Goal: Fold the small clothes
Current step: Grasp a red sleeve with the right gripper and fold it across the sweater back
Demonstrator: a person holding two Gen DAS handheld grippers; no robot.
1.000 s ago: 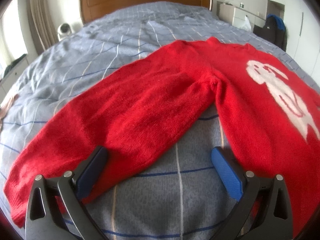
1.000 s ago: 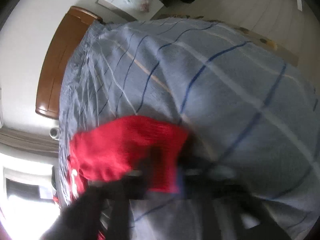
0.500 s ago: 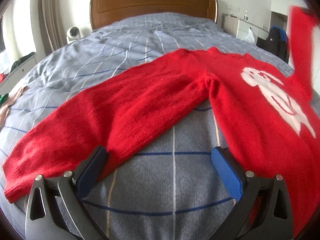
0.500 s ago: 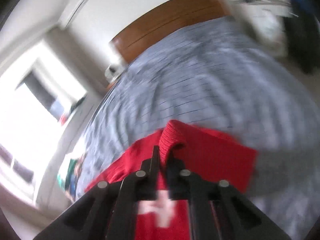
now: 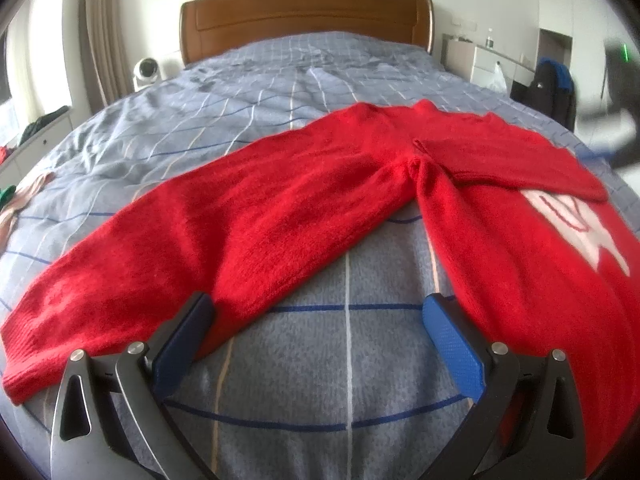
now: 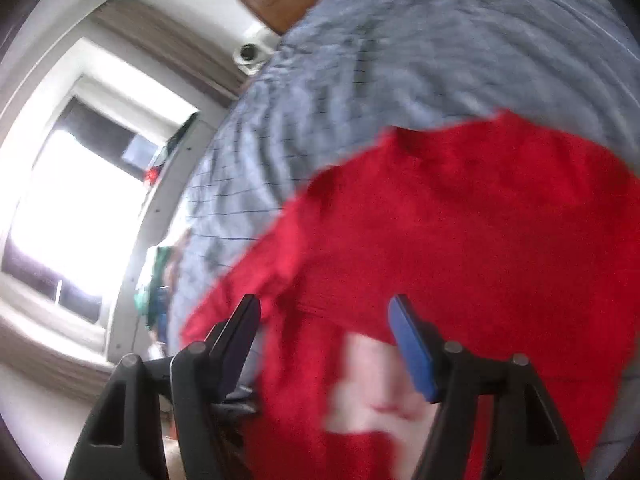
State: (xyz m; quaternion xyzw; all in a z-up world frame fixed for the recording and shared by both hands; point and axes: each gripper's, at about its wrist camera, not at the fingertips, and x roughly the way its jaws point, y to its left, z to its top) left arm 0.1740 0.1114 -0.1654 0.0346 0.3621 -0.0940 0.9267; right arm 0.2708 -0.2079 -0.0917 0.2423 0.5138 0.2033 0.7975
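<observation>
On bed (image 5: 280, 80): red sweater (image 5: 280, 208), one sleeve folded over | left claw (image 5: 316, 320) wide, empty | right claw (image 6: 324, 320) just opened, empty

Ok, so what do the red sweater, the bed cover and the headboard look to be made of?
Red sweater: a fuzzy knit, probably wool or acrylic; matte nap, ribbed cuff. Blue-grey checked bed cover: soft woven or brushed fabric, probably cotton, with a heathered, wrinkled surface. Brown headboard: wood or wood veneer, smooth with a slight sheen.

Blue-grey checked bedspread (image 5: 304, 92), wooden headboard (image 5: 306, 16) (small white fan (image 5: 147, 71) beside it), dark backpack (image 5: 554, 90).
</observation>
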